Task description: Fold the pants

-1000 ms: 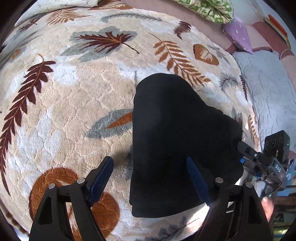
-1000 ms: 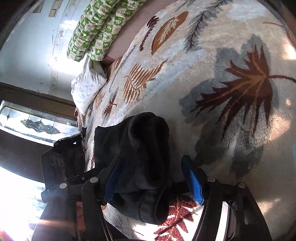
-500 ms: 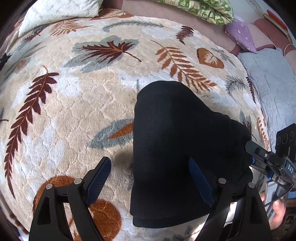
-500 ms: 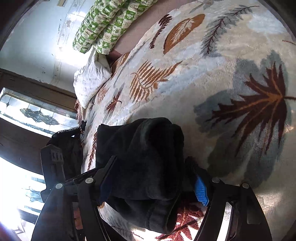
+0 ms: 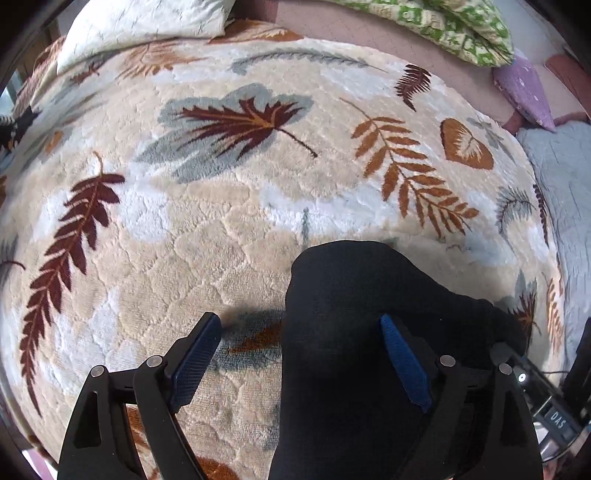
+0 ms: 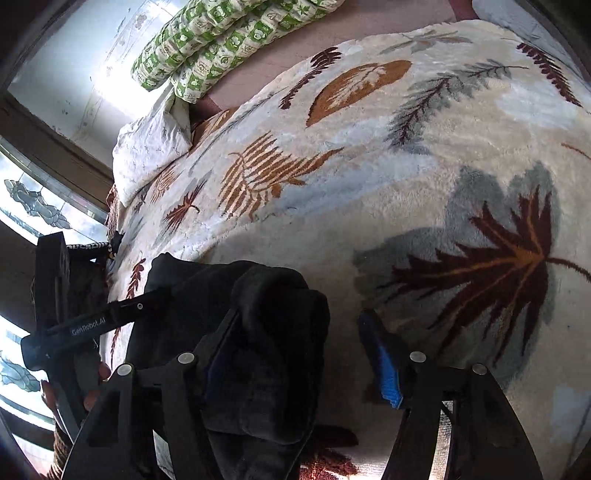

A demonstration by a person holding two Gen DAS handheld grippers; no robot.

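Observation:
The black pants [image 5: 354, 332] lie folded in a thick bundle on the leaf-patterned blanket [image 5: 221, 206], near its close edge. My left gripper [image 5: 301, 354] is open; its right finger sits over the pants, its left finger over the blanket. In the right wrist view the pants [image 6: 258, 332] bulge between the fingers of my right gripper [image 6: 299, 354], which is open, with the left finger against the bundle and the right finger off it. The left gripper's body [image 6: 85, 325] shows beyond the pants there.
A white pillow [image 5: 144, 26] and a green patterned quilt [image 5: 443, 26] lie at the head of the bed. A purple cushion [image 5: 524, 88] and grey cover [image 5: 569, 192] are at the right. A window [image 6: 29, 206] stands at the left in the right wrist view.
Both grippers have drawn back toward the near edge of the bed. The pants bundle sits lower in the left wrist view. The right gripper's jaws are slightly wider around the bundle.

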